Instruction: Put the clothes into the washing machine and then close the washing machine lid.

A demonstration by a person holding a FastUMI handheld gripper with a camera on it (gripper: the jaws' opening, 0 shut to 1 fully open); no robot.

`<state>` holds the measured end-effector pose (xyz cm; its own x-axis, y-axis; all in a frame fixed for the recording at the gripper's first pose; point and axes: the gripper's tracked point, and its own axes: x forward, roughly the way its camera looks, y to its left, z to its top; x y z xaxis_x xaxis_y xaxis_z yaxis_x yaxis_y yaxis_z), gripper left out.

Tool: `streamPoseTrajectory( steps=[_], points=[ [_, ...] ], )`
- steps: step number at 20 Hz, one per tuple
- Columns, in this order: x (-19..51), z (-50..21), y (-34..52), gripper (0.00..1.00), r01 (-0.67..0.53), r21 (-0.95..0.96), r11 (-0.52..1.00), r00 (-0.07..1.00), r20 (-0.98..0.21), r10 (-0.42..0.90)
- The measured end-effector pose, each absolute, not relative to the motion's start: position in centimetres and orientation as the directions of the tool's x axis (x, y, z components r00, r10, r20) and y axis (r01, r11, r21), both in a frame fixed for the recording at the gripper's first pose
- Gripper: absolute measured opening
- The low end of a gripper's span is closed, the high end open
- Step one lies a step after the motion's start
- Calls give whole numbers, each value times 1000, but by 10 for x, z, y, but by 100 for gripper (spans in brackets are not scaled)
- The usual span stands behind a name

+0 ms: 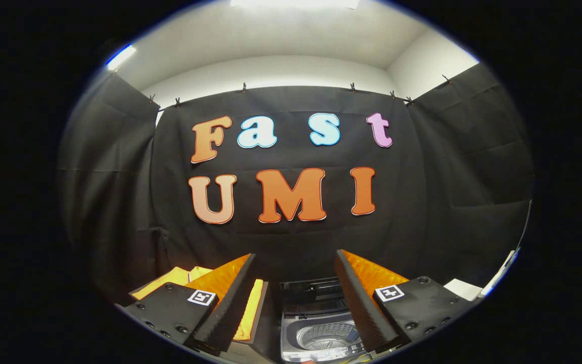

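Note:
My gripper [295, 263] is open, its two fingers spread wide with nothing between them, held high above the table. Below and between the fingers stands a small grey washing machine [316, 331] with its dark lid [312, 289] raised upright at the back, so the round drum [327, 336] shows. A yellow garment [185, 278] lies folded on a dark tray to the left of the machine, partly hidden behind my left finger [230, 298]. The right finger [359, 298] covers the machine's right edge.
The black cloth wall rises straight ahead beyond the machine and wraps round both sides. A white sheet or board [465, 289] lies to the right of the machine, past my right finger.

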<state>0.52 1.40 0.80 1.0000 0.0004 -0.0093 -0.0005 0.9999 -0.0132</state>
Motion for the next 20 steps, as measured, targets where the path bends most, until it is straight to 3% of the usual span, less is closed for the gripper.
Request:
streamPoseTrajectory(
  steps=[9, 20],
  points=[
    [41, -10, 121, 98, -109, -36, 993, 994, -30, 108],
    [122, -105, 268, 98, -190, 8, 982, 961, -205, 188]
  ],
)
